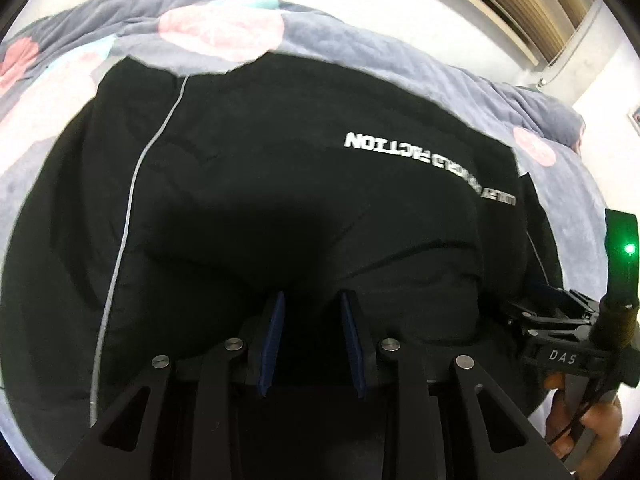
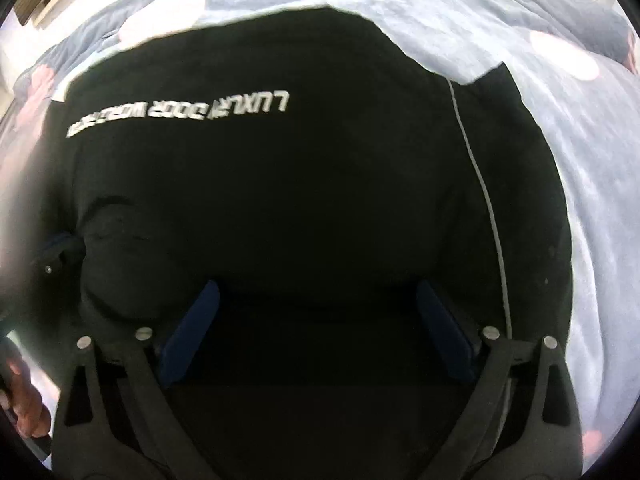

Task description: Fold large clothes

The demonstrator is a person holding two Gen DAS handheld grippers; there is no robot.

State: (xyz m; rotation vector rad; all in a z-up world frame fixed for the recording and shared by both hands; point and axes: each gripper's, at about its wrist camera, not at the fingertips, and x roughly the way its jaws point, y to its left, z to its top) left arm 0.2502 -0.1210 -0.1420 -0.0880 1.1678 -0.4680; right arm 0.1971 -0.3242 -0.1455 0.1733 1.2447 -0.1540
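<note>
On the bed [image 1: 460, 92], I hold both grippers, left [image 1: 312, 300] narrow, right [image 2: 316, 292] wide, unclenched above the garment [image 1: 280, 160]; dark folds risk mis-grasped layers.

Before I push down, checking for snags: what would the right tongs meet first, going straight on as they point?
Most likely the black garment itself; the open right tongs point down at its dark cloth, though depth there is unclear.

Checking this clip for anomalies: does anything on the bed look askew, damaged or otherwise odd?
Nothing stands out. The black garment lies on the floral quilt, merely rumpled, with its white lettering upside down to the camera.
</note>
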